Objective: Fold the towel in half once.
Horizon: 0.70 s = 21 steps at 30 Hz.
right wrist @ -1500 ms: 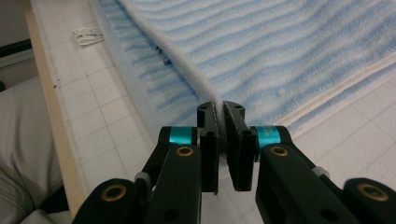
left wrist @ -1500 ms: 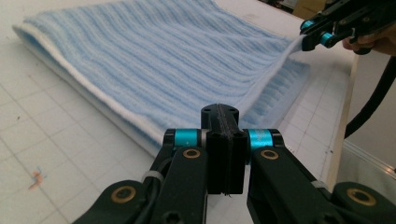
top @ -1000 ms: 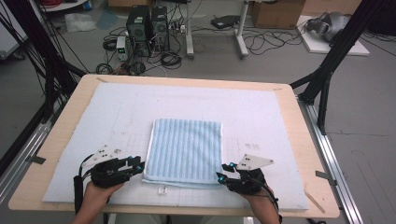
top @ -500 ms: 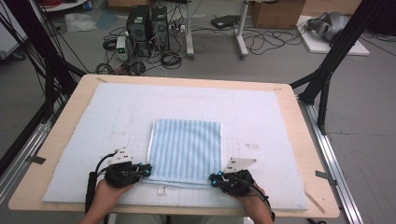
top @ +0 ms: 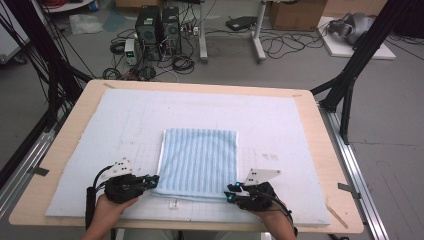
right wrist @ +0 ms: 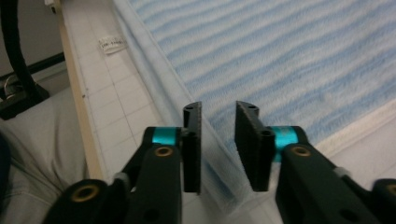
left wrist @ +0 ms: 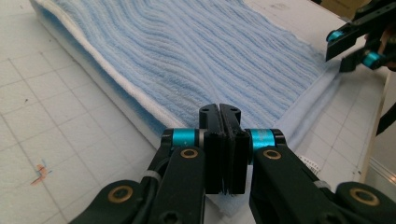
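Note:
A light blue striped towel (top: 200, 160) lies folded flat on the mat. My left gripper (top: 156, 179) is at its near-left corner. In the left gripper view its jaws (left wrist: 219, 112) are pressed together where the towel's (left wrist: 210, 51) white hem runs in under them. My right gripper (top: 229, 192) is at the near-right corner, and the left gripper view shows it far off (left wrist: 338, 58). Its jaws (right wrist: 218, 109) have just been opening and stand apart. The thin edge of the towel (right wrist: 280, 46) lies between and below them, not pinched.
A white gridded foam mat (top: 125, 125) covers the wooden table (top: 325, 150). A small white label (top: 174, 204) lies just in front of the towel's near edge. Black frame legs stand at both sides. Computers and cables sit on the floor beyond.
The left gripper's jaws have closed at the towel's corner. Both hands have stayed almost where they were, and the towel has not shifted.

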{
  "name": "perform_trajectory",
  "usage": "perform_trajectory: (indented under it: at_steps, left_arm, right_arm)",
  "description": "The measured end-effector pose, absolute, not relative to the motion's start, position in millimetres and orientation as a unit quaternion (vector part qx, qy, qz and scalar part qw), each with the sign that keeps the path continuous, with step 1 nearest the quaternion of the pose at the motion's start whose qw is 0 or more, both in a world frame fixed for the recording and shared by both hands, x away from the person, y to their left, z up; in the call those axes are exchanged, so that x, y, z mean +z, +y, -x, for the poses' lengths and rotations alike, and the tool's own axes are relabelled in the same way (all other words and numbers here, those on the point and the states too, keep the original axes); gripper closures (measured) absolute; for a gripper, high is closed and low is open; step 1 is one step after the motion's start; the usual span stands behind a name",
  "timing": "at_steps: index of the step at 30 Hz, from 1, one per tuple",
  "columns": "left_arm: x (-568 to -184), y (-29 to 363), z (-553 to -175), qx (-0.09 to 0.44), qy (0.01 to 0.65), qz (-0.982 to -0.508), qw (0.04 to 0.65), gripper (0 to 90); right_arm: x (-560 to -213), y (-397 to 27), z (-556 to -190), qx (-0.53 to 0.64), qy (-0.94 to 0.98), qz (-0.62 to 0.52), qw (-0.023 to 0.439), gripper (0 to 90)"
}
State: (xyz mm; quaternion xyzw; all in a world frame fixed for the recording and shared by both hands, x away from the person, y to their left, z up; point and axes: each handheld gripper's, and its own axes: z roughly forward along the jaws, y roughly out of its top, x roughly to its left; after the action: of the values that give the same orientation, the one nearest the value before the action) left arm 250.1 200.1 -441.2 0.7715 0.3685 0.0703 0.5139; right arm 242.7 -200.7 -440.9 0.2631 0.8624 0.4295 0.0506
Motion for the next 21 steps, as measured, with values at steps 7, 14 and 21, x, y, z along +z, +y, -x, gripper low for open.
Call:
perform_trajectory:
  at_steps: [7, 14, 21]
  left_arm:
    - [-440.8, 202.3, -250.2, 0.069, 0.367, -0.769, 0.518, 87.7]
    - [-438.8, 207.1, -244.6, 0.065, 0.367, -0.767, 0.522, 87.7]
    - [-446.1, 205.9, -247.5, 0.051, 0.386, -0.774, 0.499, 64.7]
  right_arm:
    - [-441.8, -195.1, -241.9, 0.419, 0.872, -0.244, 0.066, 86.2]
    - [-435.5, -197.3, -236.2, 0.434, 0.87, -0.228, 0.048, 87.4]
    - [-441.3, -196.7, -238.5, 0.422, 0.874, -0.238, 0.031, 71.8]
